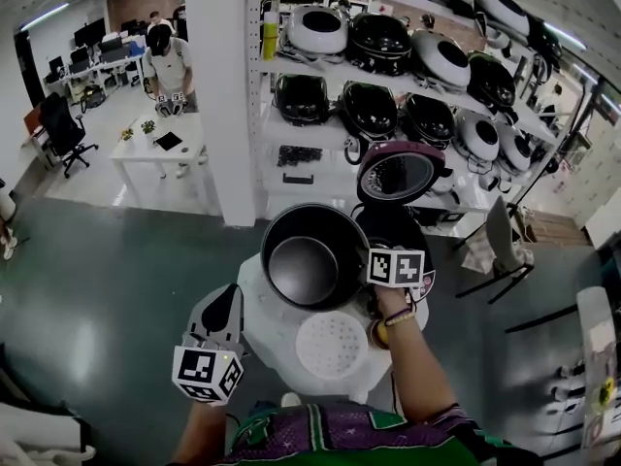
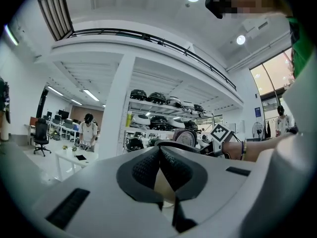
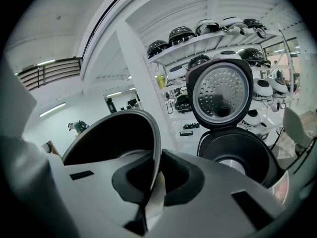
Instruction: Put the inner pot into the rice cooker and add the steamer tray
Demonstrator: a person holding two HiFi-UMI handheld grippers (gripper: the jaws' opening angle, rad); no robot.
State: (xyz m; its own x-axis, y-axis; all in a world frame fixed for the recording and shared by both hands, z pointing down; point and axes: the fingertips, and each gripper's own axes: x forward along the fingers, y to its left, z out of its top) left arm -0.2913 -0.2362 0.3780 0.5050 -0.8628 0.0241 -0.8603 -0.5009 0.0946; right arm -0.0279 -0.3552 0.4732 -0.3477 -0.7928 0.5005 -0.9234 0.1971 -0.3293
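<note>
1. Head view. Shows the inner pot [image 1: 310,257] at centre frame, held up clear of the round white table [image 1: 267,330] and pinched at its right rim by the right gripper [image 1: 374,268]. Suits a deep, smooth-walled bowl, since the thin edge is the only part a narrow claw can bite. Places the rice cooker [image 1: 393,225] just behind and to the right of the pot, with its lid [image 1: 398,175] standing open, so probably only a short carry and a lowering remain. Finds the steamer tray [image 1: 332,345] flat on the table below the pot, towards the bottom edge. Makes sense there, as it has to go in on top once the pot is seated. Puts the left gripper [image 1: 225,309] at lower left, apart from pot, tray and cooker.

2. Left gripper view. Shows the ribbed pads pressed together with nothing between them, so the claw is clenched on air. Looks parked out of the way, presumably until the tray's turn. Catches the pot's dark rim and the cooker lid beyond, right of centre.

3. Right gripper view. Shows the pads clamped either side of the pot's rim, the dark wall curving away to the upper left. Sets the cooker's empty well at lower right, under the perforated lid. Cannot say through this wide lens whether the pot hangs level.
</note>
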